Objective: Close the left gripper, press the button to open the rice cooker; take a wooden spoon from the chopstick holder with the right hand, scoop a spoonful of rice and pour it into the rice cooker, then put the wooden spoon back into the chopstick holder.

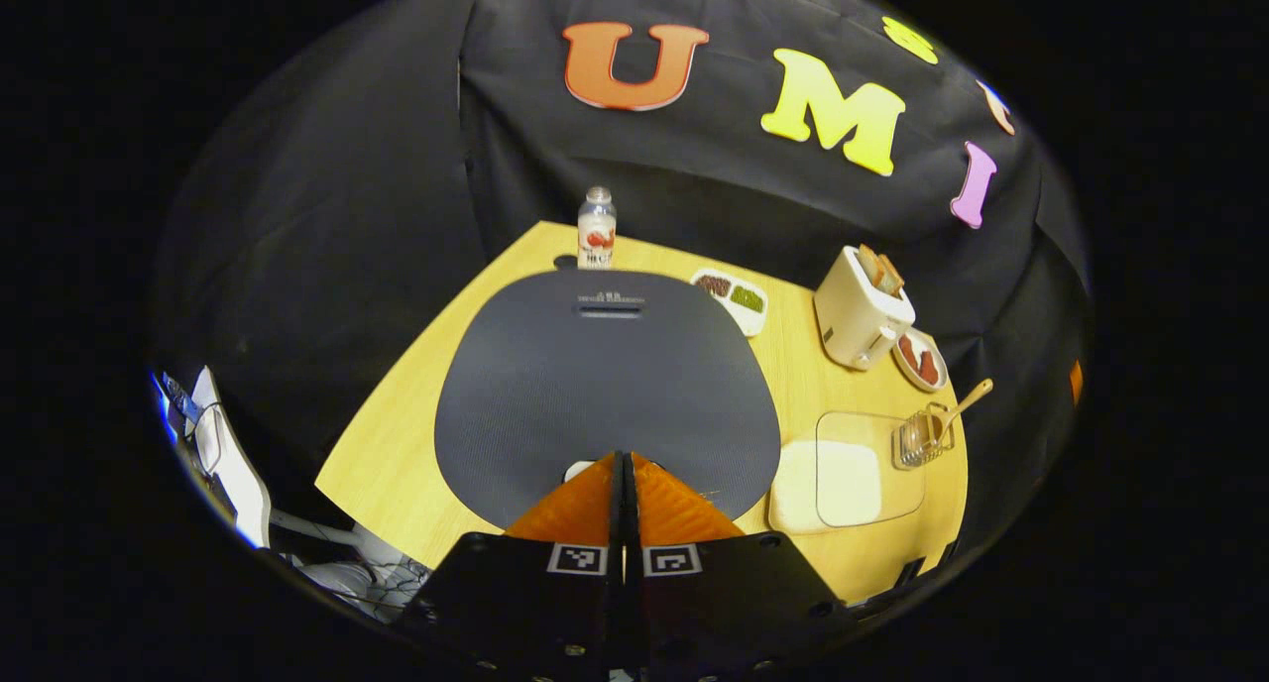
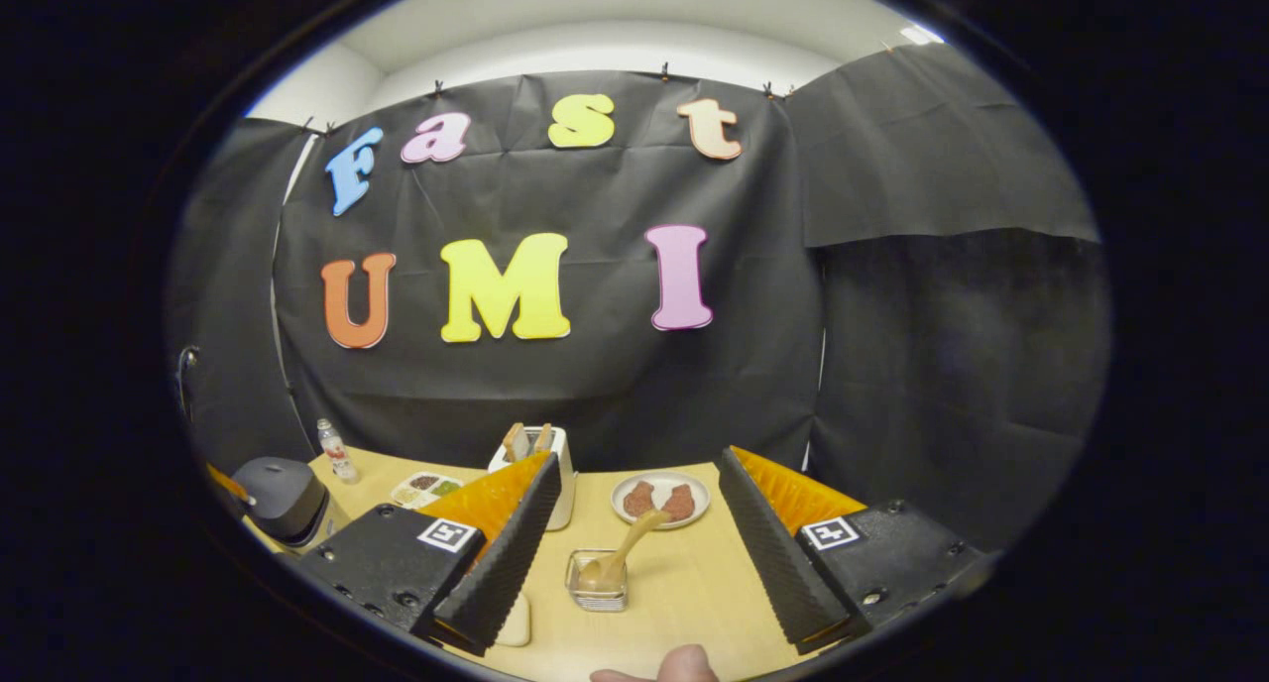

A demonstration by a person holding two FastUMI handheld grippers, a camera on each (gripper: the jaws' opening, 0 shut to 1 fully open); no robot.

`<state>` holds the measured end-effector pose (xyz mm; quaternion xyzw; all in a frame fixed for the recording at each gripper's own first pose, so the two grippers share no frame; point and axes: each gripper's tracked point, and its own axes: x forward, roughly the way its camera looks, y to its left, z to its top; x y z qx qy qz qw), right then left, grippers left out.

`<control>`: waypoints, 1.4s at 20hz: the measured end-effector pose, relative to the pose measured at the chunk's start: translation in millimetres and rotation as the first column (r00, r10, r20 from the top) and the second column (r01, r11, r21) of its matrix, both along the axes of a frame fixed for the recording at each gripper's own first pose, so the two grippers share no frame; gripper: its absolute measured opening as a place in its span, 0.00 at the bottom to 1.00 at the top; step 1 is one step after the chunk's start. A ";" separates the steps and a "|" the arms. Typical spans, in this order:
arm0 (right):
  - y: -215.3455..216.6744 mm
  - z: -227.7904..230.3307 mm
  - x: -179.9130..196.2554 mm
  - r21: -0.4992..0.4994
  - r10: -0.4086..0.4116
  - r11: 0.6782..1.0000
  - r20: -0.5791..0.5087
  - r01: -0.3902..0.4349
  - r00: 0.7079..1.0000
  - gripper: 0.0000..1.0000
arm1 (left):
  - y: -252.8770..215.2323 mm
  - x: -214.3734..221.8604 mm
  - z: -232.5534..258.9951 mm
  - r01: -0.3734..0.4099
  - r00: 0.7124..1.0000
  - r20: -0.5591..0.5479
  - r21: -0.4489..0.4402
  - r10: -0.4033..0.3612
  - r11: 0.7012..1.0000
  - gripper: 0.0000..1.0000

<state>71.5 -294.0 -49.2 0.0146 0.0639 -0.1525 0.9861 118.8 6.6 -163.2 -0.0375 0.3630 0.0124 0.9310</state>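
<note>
**Spotter:** Pressed together, your left gripper (image 1: 625,464) has its two orange fingers meeting in one seam right over the near edge of the rice cooker (image 1: 607,385). Its dark lid is down, so I judge the opening not yet done. The button should be on that near edge; I can't make it out for certain.

**Operator:** And going rightward from the cooker?

**Spotter:** Behind it stands a small bottle (image 1: 597,228). Just right of the lid, a divided dish (image 1: 734,298) with brown and green fillings. Farther right, a toaster (image 1: 861,305) with slices in it and a plate (image 1: 920,359) of reddish pieces. Nearer you, a flat tray of rice (image 1: 843,479).

**Operator:** The spoon?

**Spotter:** Well right of the cooker: the wire chopstick holder (image 2: 597,581) holds the wooden spoon (image 2: 623,551), bowl down, handle leaning up and away to the right. Your right gripper (image 2: 634,533) is spread wide and holds nothing; the holder sits ahead between its fingers, so that hand is much the nearer.
</note>
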 end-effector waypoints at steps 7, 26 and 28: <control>-16.8 -3.4 -1.5 -0.004 0.023 1.000 -0.026 -0.023 0.999 1.00 | -10.0 43.5 110.4 0.014 0.955 0.294 0.089 -0.040 0.996 0.04; -26.5 -137.0 77.2 0.196 0.197 0.969 -0.265 -0.147 0.944 1.00 | -47.4 10.8 170.1 -0.139 0.848 0.521 0.037 0.100 0.990 0.95; -29.1 -158.6 87.0 0.229 0.202 0.964 -0.296 -0.136 0.934 1.00 | -53.4 1.2 170.9 -0.152 0.841 0.532 0.052 0.102 0.987 0.95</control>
